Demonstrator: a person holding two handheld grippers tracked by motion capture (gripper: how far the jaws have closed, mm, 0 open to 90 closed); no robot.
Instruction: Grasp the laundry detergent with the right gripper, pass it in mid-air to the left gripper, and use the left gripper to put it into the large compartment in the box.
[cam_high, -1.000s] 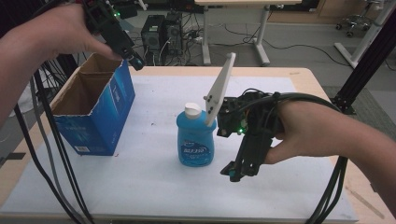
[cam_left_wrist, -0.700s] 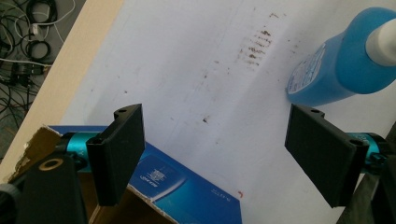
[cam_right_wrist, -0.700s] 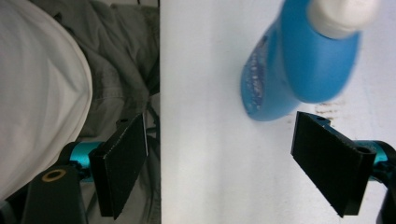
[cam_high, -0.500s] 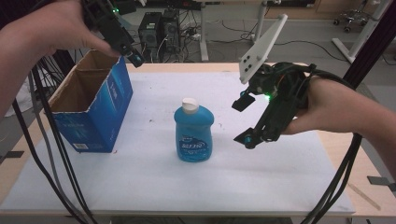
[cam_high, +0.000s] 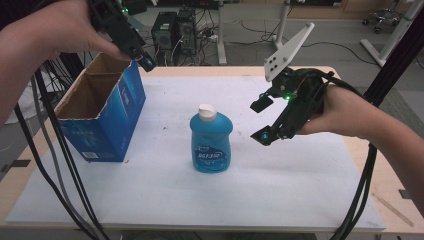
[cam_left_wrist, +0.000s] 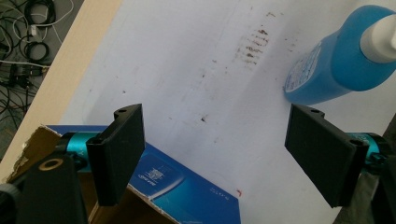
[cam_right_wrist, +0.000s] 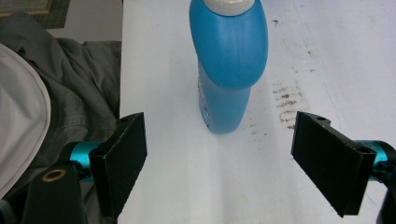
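Withdrawn rightward, right gripper: jaws wide, empty, leaving bottle standing free; left gripper: wide, empty, poised over box.

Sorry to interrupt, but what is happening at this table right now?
A person holds a gripper in each hand over a white mat. The right gripper is open, raised beside an upright blue bottle, not touching it. The left gripper is open above the far corner of an open blue box. Nothing is gripped.
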